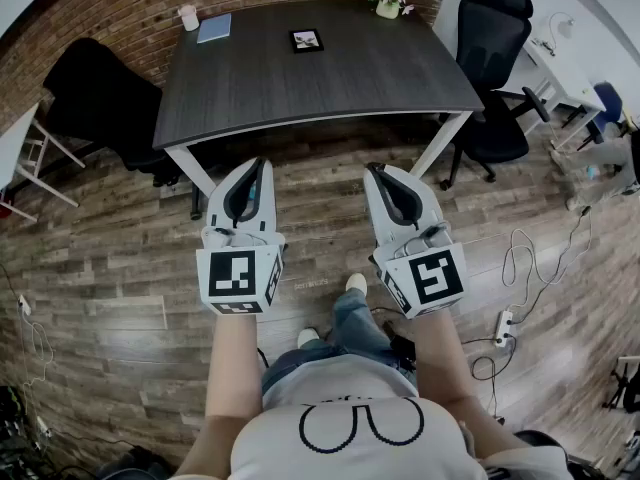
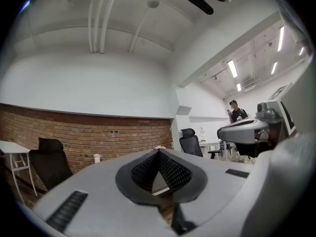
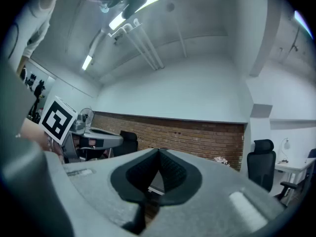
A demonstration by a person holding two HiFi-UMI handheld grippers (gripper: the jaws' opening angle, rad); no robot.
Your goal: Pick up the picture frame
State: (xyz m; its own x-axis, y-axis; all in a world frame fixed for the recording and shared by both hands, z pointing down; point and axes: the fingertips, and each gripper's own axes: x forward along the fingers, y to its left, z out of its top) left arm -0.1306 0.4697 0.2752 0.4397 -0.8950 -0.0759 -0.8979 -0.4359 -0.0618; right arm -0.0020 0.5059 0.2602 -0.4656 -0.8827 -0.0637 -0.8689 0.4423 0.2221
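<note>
Both of my grippers are shut and empty. The left gripper (image 1: pixel 259 164) and the right gripper (image 1: pixel 373 169) are held level side by side over the brown wooden plank floor (image 1: pixel 110 268). In each gripper view the ribbed black pads meet at a point with nothing between them. The small black-framed picture frame with a white mat (image 1: pixel 306 40) is straight ahead of me and well apart from both grippers. It sits toward the far side of the dark grey rectangular table (image 1: pixel 330 83), whose near edge lies between me and it. It falls about on the line midway between my two grippers, perhaps a touch toward the left one, so I judge neither hand clearly nearer. Either would have to go forward over the tabletop to reach it. From the head view the frame looks nearly square and turned a little against the table's edge. It is too small for me to pick out a long axis, or to say whether it lies flat or leans on a stand. Neither gripper view shows it, because each gripper's grey body covers the tabletop and leaves only the red brick wall (image 2: pixel 74 132) beyond. A pale blue notebook (image 1: pixel 214 28) lies further to the frame's left, well clear of it.
</note>
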